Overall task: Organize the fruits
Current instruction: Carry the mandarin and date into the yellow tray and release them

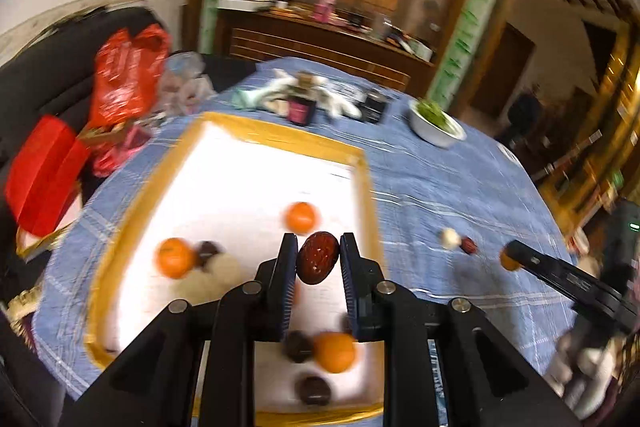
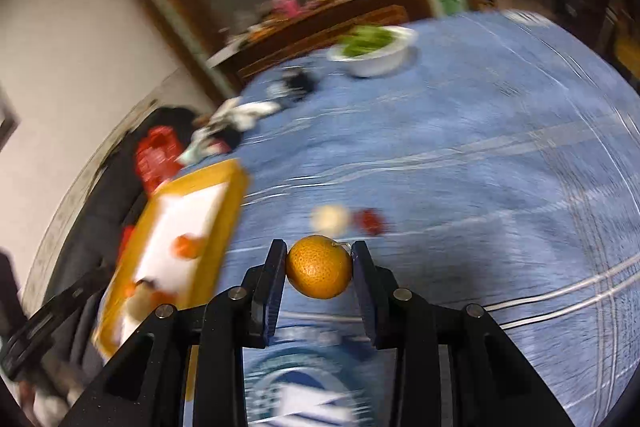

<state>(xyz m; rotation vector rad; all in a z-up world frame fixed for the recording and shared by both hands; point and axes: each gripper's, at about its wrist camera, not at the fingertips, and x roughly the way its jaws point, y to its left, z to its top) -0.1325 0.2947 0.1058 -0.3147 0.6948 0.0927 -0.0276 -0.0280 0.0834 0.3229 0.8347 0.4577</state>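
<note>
The left gripper (image 1: 318,258) pinches a dark red date (image 1: 317,257) at lower centre, above the yellow-rimmed white tray (image 1: 366,187). The right gripper (image 2: 319,266) clamps a small orange (image 2: 319,266) over the blue tablecloth (image 2: 480,155).

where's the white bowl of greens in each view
Left wrist view: the white bowl of greens sits upper right of centre, on the blue cloth beyond the far right corner of the yellow-rimmed tray.
Right wrist view: the bowl sits near the top, just right of centre, at the far edge of the cloth.
Shared landmark: the yellow-rimmed tray, to the left of the bowl in both views.
</note>
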